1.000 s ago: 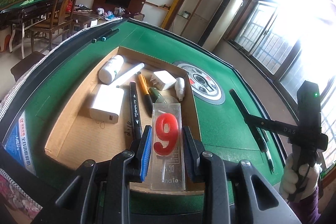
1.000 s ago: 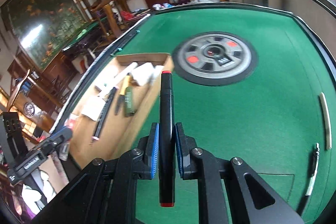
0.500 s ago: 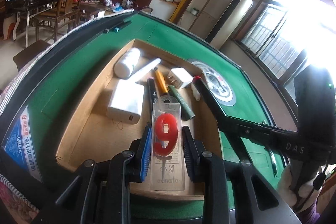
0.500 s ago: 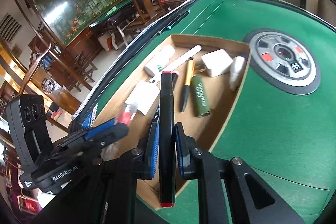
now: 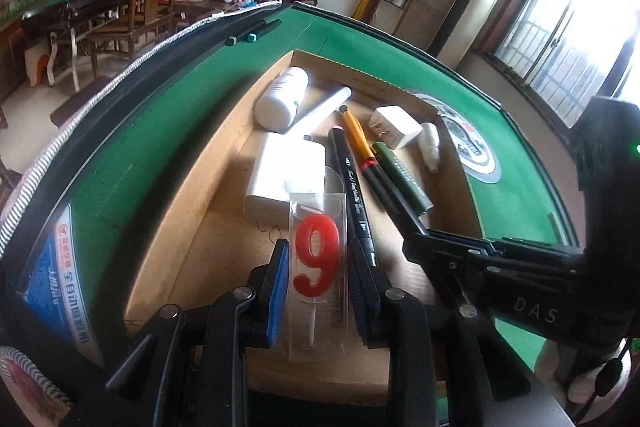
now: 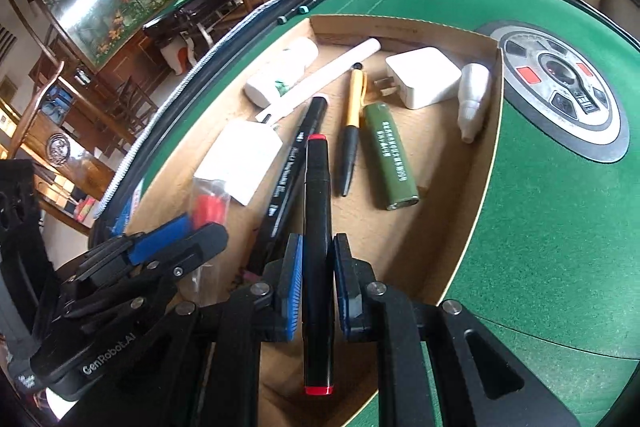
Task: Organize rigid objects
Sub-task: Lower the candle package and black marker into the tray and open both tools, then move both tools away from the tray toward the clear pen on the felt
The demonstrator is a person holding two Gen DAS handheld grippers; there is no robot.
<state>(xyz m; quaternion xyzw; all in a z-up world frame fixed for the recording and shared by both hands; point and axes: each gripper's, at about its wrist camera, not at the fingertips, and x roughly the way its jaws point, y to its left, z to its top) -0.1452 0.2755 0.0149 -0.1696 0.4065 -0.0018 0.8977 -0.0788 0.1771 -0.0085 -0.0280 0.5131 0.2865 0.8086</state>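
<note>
A clear packet with a red "9" candle (image 5: 316, 227) is clamped upright in my left gripper (image 5: 318, 267), low over the near end of the cardboard tray (image 5: 188, 195). My right gripper (image 6: 317, 247) is shut on a black marker with red ends (image 6: 316, 179), held lengthwise over the tray's near middle. That marker hangs just right of a second black marker (image 6: 288, 167) lying in the tray. The two grippers are side by side. The left gripper (image 6: 180, 231) shows at the lower left of the right wrist view, and the right gripper (image 5: 416, 243) reaches in from the right of the left wrist view.
In the tray lie a white bottle (image 5: 282, 99), a white box (image 5: 286, 179), a white stick (image 5: 322, 109), an orange pen (image 5: 354, 131), a green tube (image 5: 402, 179), a white charger (image 5: 396, 127) and a small dropper bottle (image 5: 430, 147). Two teal-capped markers (image 5: 256, 31) lie on the green felt beyond it.
The right gripper has swung left from above the green felt to above the tray, sinking with its marker. The left gripper has eased forward and down with the candle packet.
</note>
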